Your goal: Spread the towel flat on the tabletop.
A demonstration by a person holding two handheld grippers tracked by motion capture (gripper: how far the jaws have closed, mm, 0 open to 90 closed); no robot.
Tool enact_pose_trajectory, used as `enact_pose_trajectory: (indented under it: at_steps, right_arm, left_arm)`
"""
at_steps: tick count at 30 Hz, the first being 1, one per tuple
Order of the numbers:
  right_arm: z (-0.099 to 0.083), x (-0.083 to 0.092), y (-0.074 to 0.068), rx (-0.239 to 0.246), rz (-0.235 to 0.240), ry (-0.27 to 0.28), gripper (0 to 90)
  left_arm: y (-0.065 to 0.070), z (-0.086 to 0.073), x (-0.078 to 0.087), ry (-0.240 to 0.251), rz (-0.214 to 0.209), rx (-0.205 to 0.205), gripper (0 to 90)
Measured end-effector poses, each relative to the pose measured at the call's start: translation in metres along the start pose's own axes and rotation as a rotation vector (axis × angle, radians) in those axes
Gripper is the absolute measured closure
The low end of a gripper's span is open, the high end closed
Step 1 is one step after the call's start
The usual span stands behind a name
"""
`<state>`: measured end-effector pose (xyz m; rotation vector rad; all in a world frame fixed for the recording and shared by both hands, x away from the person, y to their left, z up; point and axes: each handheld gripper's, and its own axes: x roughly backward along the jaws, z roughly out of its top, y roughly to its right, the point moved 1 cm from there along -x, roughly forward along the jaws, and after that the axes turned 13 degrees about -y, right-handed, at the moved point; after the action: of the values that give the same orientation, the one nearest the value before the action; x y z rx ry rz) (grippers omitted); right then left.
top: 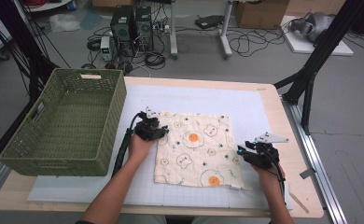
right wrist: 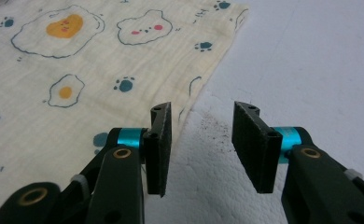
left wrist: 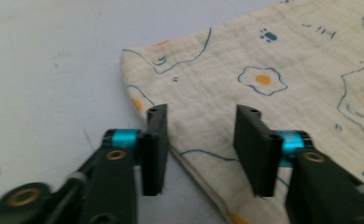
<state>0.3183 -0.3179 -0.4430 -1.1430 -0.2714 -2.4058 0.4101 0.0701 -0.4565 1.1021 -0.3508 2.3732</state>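
Claws point(top: 165, 132) & point(top: 240, 150) both spread at cloth point(top: 196, 148) edges; green basket point(top: 63, 121) to left.

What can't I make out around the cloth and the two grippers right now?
- Cloth: its left edge in the high view is hidden under the left gripper.
- Right gripper: whether its pad touches the cloth edge is hidden by the jaw itself.
- Basket: near inside wall hidden by its own rim.
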Motion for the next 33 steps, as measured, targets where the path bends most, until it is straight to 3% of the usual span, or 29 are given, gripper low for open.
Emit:
enact_pose_trajectory:
  at_steps: [2,5,7,9,11,13,16,20,23,25,30,33]
  right_arm:
    - [0.0,0.0,0.0,0.003,0.001,0.001,57.6]
    - [0.0,0.001,0.0,0.003,0.004,0.0,57.5]
    - [-0.001,0.001,-0.001,0.005,0.006,0.003,57.5]
    - [-0.001,0.002,0.0,0.006,0.008,0.003,57.0]
    - [-0.002,0.003,0.0,0.002,0.011,0.007,56.1]
    - [-0.002,0.004,0.0,0.005,0.012,0.011,54.9]
    - [-0.002,0.006,-0.001,0.007,0.02,0.026,49.6]
    - [-0.001,0.012,-0.002,0.007,0.017,0.061,38.4]
    - [-0.001,0.019,-0.002,-0.023,0.024,0.095,27.5]
    - [-0.004,0.023,0.0,-0.032,0.03,0.112,20.7]
    - [-0.012,0.034,-0.002,-0.038,0.017,0.151,12.3]
    - [-0.017,0.041,-0.007,-0.022,0.005,0.164,11.9]
  left_arm:
    - [0.0,0.0,0.001,-0.005,0.03,-0.024,83.5]
    - [-0.003,-0.001,0.001,-0.001,0.036,0.012,85.0]
    - [-0.007,-0.002,0.001,0.006,0.038,0.052,75.5]
    - [-0.012,-0.003,0.004,0.02,0.015,0.098,53.4]
    - [-0.017,-0.007,0.012,0.043,-0.025,0.104,47.6]
    - [-0.02,-0.01,0.02,0.064,-0.096,0.119,40.7]
    - [-0.018,-0.017,0.035,0.16,-0.16,0.109,35.5]
    - [-0.015,-0.025,0.05,0.228,-0.228,0.087,26.5]
    - [-0.012,-0.031,0.062,0.292,-0.291,0.075,20.5]
    - [-0.009,-0.035,0.069,0.305,-0.313,0.037,20.5]
    - [0.0,-0.045,0.08,0.32,-0.339,0.012,20.5]
    - [0.005,-0.052,0.081,0.309,-0.347,-0.007,20.4]
